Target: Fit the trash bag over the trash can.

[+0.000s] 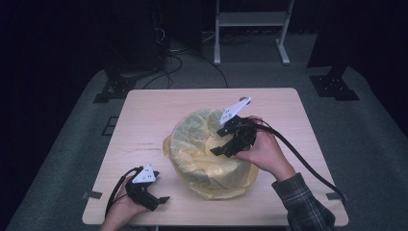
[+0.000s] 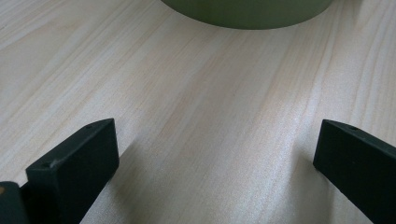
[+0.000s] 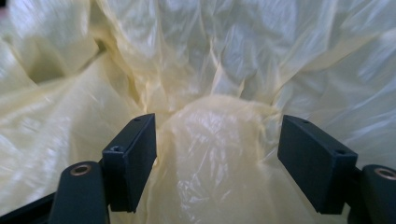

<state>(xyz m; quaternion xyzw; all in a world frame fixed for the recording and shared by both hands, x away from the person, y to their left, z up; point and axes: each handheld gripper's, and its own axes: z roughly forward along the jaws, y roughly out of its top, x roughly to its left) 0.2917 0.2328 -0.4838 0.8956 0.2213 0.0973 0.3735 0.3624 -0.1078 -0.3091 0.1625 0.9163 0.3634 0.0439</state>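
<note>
Yellow bag [image 1: 202,144] lining round bin [image 2: 243,11]

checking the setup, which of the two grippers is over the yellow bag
The right gripper: its fingers straddle a fold of the yellow bag. The left gripper rests on bare table.

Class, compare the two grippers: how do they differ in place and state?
The left gripper rests low on the bare table, nothing between its wide-open fingers; the right gripper is tilted into the yellow bag, a plastic fold between its fingers. Both are black and hand-held.
</note>
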